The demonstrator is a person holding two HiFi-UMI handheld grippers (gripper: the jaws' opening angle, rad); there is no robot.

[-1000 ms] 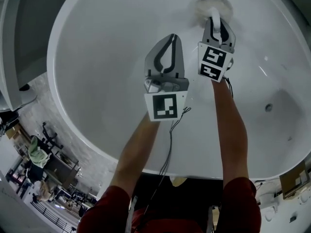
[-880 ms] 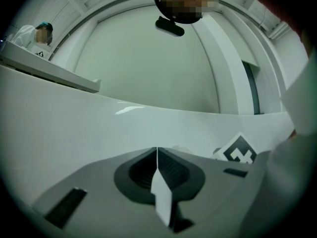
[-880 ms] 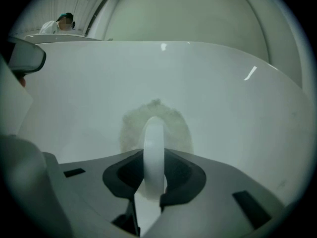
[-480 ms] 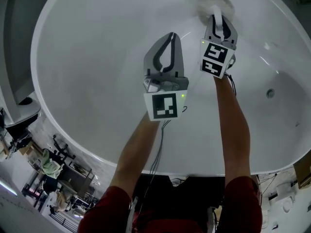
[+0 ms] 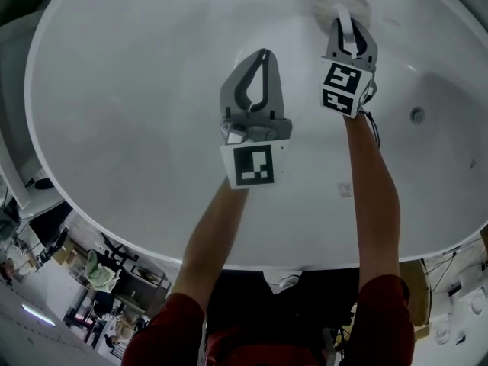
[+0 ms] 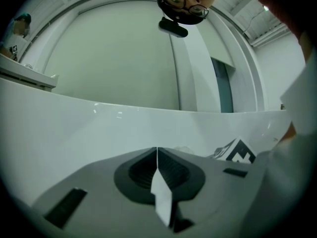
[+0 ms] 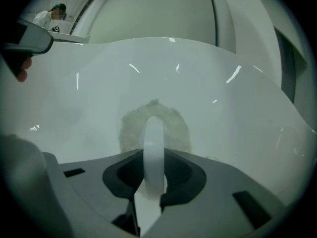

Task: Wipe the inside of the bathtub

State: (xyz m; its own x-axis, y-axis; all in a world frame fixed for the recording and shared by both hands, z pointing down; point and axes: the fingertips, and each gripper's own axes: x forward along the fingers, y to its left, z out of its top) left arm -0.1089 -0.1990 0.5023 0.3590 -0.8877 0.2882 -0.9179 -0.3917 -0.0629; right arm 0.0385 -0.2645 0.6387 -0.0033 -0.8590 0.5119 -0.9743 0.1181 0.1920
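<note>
Bathtub (image 5: 137,90) is a smooth, glossy white oval shell that lies under both grippers. Since a second ago the fluffy round pad (image 5: 340,0) has slid only a little along the wall, somewhat nearer to the round fitting (image 5: 416,115), so I judge the wiping is under way with much surface left. The right gripper (image 5: 345,29) is clamped on the pad's hard white handle (image 7: 153,138). The left gripper (image 5: 263,58), farther from the fitting, has its jaws pressed together on nothing.
</note>
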